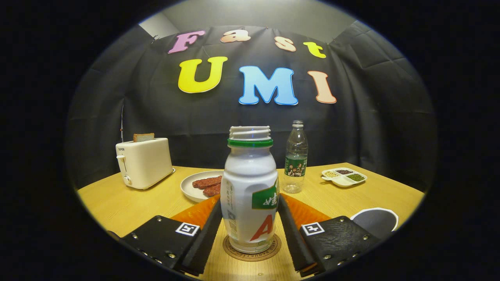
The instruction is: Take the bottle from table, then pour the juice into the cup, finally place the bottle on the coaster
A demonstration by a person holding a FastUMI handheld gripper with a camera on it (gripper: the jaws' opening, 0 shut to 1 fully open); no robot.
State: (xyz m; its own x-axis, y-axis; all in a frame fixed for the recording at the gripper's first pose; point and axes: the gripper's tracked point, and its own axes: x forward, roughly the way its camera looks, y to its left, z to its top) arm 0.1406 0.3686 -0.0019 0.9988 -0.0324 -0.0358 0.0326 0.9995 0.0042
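Gripper view has the bottle (pixel 249 195) standing upright on the round coaster (pixel 252 247), its long axis vertical and its capless threaded mouth pointing straight up, a green ring just under the threads. The gripper (pixel 249 212) straddles it: the two black fingers (pixel 205 230) run along either side of the white body, close against it, but whether both pads press on it or stand just clear I cannot tell. On the bottle's wrap a large red "A" and a green patch with white characters show; the characters are unreadable. Beyond the bottle stand a plate (pixel 190 186) of red-brown pieces, a white toaster (pixel 143 163) holding a slice, a clear water bottle (pixel 295 157) and a divided dish (pixel 344 176). Beside the bottle sits the cup (pixel 375 221).
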